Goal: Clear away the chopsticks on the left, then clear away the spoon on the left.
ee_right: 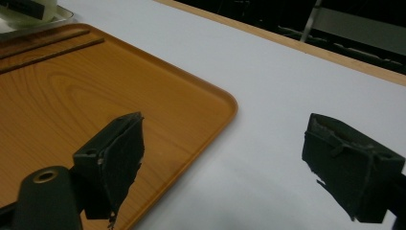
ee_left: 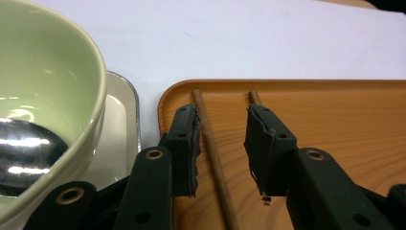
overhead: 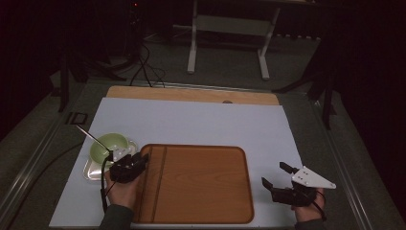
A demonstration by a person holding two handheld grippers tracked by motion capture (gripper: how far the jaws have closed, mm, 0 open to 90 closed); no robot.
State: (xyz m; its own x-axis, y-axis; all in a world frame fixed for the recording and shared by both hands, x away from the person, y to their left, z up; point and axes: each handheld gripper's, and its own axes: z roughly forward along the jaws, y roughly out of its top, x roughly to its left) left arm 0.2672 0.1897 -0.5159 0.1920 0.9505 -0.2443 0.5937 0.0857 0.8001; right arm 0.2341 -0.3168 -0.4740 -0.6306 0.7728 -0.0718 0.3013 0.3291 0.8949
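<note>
A: Where are the two thin brown wooden chopsticks [ee_left: 210,139]?
B: On the orange-brown wooden tray's [overhead: 201,184] left edge; left gripper [ee_left: 221,143] part-open, unclamped; right gripper [ee_right: 239,163] wide, empty. Placing seems done, withdrawal left

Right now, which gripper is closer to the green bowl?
Left. The left gripper sits just right of the green bowl, over the tray's left edge where two chopsticks lie. The right gripper hangs open past the tray's right edge, far from the bowl.
</note>
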